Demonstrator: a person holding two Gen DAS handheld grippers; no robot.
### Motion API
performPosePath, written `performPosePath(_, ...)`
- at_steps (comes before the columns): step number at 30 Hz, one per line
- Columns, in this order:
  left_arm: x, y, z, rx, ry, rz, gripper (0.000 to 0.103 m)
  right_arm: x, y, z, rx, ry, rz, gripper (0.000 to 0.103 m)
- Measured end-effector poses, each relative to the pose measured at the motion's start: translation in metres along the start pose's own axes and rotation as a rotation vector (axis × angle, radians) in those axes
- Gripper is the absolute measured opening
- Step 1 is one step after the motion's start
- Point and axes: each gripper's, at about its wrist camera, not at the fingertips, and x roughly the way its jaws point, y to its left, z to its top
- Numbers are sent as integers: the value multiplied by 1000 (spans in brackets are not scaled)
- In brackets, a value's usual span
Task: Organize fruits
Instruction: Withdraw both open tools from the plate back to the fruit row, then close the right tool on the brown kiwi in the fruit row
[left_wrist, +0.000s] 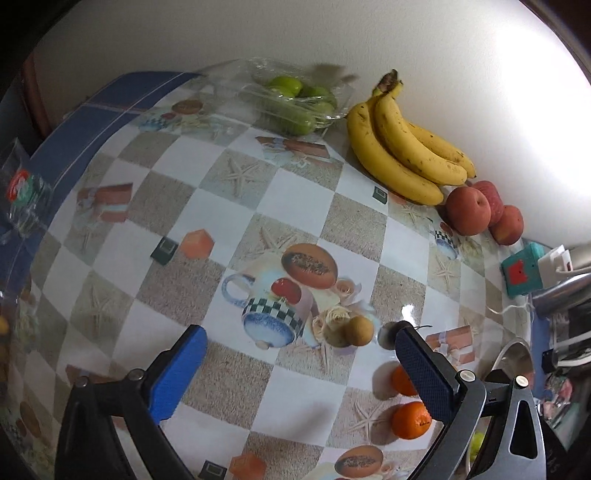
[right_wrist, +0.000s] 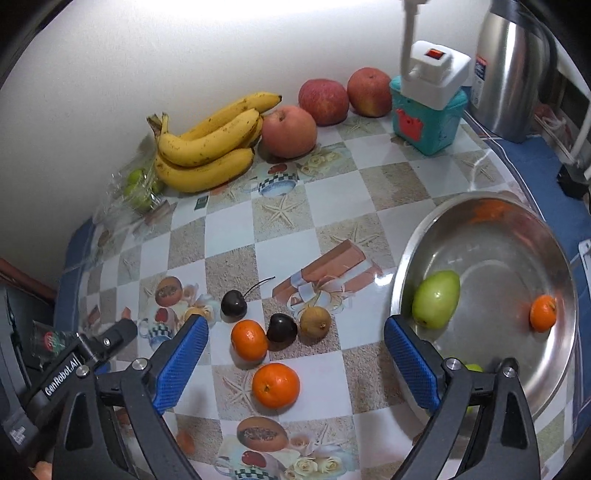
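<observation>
In the right wrist view, my right gripper (right_wrist: 295, 326) stands open above loose fruit on the checked tablecloth: two oranges (right_wrist: 276, 384), two dark cherries (right_wrist: 281, 326) and a small brown fruit (right_wrist: 315, 322). None of them touches the blue pads. To the right, a steel bowl (right_wrist: 498, 258) holds a green pear-shaped fruit (right_wrist: 436, 299) and a small orange (right_wrist: 543, 313). My left gripper (left_wrist: 300, 334) is open too, over the brown fruit (left_wrist: 359, 329). Its right finger (left_wrist: 421, 373) partly hides the oranges (left_wrist: 412, 420).
Bananas (right_wrist: 210, 155) and three red apples (right_wrist: 289, 131) lie along the back wall, beside green fruits in a clear plastic pack (left_wrist: 295, 103). A teal box (right_wrist: 424, 118) and a steel kettle (right_wrist: 513, 66) stand at the back right. The table edge curves on the left.
</observation>
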Motion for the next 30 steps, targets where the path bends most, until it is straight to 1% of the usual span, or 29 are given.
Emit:
performPosePath(2,4,-4,3,17,5,4,103,4,1,2,-13,14,5,96)
performPosePath(5,11,-8,5,27,16,12,103,6,4,3,-54,-4,19,96)
performPosePath(9,22,-15,6,68,38,34,103,10,3,6,-59,-9,24,96)
performPosePath(12,28,-19,4,83,58,29,103,16,3,6,-62,9,39,96)
performPosePath(15,31,-19,2,75,69,21,103,18,7,4,-100,-19,52,96)
performPosePath(19,32,-20,1,77,68,19,103,20,9,2,-110,-28,75,96)
performPosePath(26,31,-24,1,93,57,6,103,21,6,1,-123,-50,60,96)
performPosePath(27,31,-25,1,95,56,3,102,21,6,1,-130,-52,55,93)
performPosePath(28,32,-25,1,90,57,-2,102,21,5,1,-133,-54,53,86)
performPosePath(30,34,-27,0,91,60,-17,99,24,4,0,-131,-42,55,77)
